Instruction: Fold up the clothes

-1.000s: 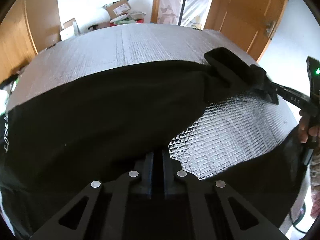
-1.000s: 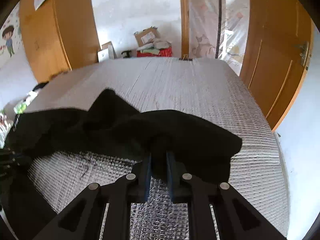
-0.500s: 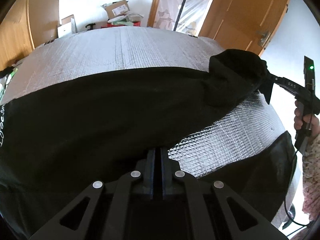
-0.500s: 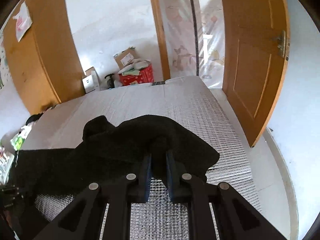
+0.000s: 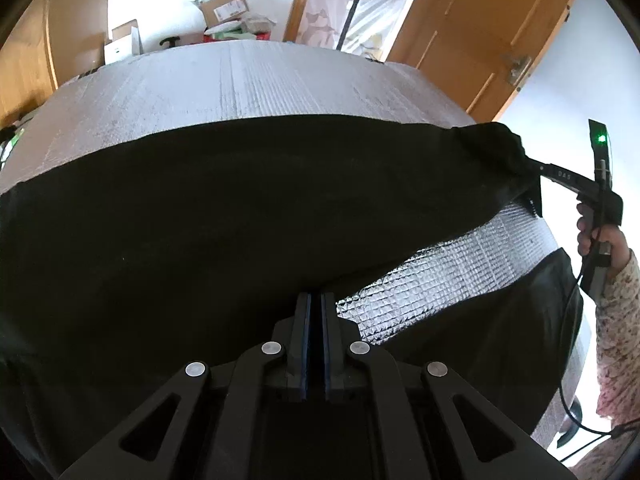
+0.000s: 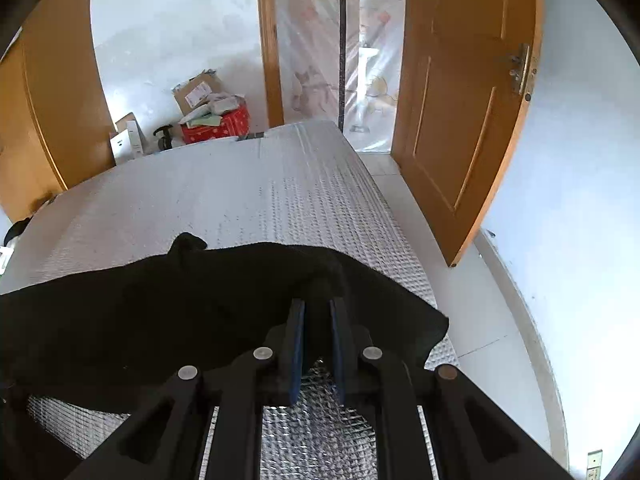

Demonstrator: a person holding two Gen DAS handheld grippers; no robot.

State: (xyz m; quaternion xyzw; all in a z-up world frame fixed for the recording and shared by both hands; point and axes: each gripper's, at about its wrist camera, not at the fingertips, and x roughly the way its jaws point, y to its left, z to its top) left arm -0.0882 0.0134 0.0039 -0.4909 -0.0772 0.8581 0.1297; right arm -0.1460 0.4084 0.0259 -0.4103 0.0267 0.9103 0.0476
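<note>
Since a second ago we have drawn the black garment out wider: in the left wrist view its far edge now runs as one nearly straight line across the silver quilted mat, where before it sagged and bunched near the right gripper. The bare patch of mat between the two folds has narrowed. In the right wrist view the camera has tilted up, and the doorway and orange door fill more of the frame.

Our left gripper has its jaws pressed almost together on the near hem of the garment. Our right gripper pinches a bunched corner of the cloth between its blue-padded fingers.

The right gripper's arm carries white letters, seemingly "DAS", beside a green light. The cardboard box bears a label too small to read.
</note>
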